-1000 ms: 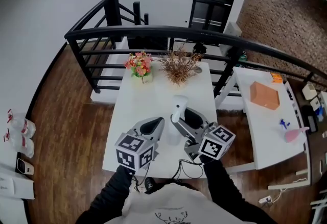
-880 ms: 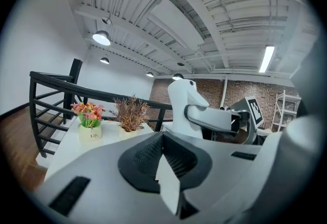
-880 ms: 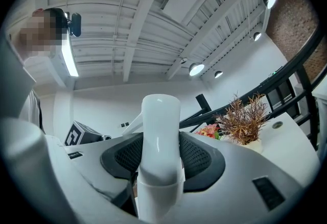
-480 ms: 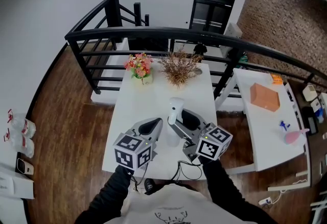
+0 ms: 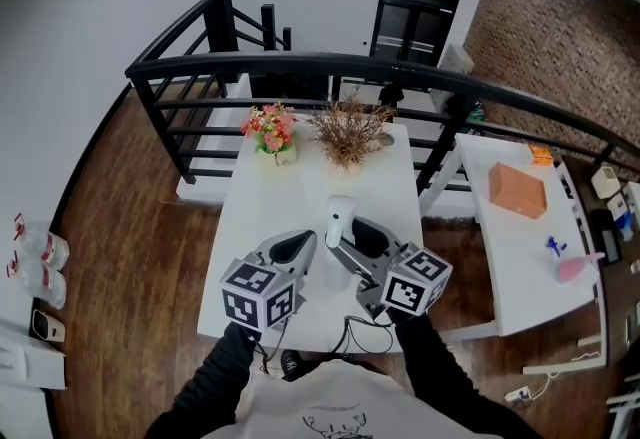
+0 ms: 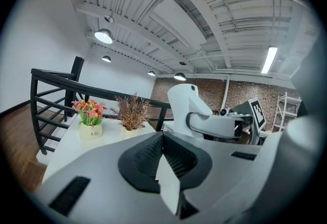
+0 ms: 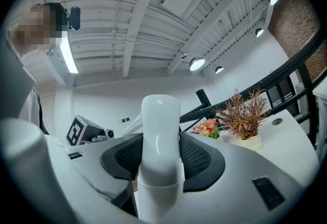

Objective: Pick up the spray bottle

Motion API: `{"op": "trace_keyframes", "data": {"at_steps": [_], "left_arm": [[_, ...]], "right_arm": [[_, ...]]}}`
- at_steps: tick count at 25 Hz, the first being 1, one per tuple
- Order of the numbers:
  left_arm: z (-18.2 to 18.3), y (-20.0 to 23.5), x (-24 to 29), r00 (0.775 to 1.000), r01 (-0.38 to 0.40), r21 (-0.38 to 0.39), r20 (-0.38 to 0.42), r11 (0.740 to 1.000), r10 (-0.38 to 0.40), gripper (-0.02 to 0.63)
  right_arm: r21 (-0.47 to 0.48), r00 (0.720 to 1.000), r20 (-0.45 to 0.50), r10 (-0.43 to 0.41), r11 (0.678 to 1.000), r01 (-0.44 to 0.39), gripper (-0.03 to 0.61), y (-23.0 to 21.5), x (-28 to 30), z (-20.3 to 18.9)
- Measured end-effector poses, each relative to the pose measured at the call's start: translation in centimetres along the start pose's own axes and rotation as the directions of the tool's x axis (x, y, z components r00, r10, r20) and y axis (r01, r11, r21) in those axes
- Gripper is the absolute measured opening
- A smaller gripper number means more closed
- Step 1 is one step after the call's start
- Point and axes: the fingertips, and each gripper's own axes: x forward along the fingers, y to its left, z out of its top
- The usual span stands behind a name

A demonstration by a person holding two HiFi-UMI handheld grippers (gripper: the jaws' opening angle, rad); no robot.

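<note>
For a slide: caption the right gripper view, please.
Right claw grips the white spray bottle at its neck, potted plants behind.

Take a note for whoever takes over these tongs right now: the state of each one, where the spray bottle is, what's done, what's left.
Left tongs: shut, empty, just left of the bottle.
Right tongs: clamped on the white spray bottle just under its head; the bottle is upright over the white table.
Done: the grasp.
Left: the lift. Its base is hidden, so I can't tell if it is off the table yet.
</note>
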Motion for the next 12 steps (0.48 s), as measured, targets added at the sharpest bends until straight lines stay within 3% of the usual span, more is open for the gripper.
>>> {"op": "trace_keyframes", "data": {"at_steps": [12], "left_arm": [[-0.06, -0.50, 0.34, 1.000, -0.003, 0.000, 0.004, 1.000, 0.003, -0.008]], "right_arm": [[0.006, 1.000, 0.017, -0.023, 1.000, 0.023, 0.199, -0.95, -0.98, 0.67]]}}
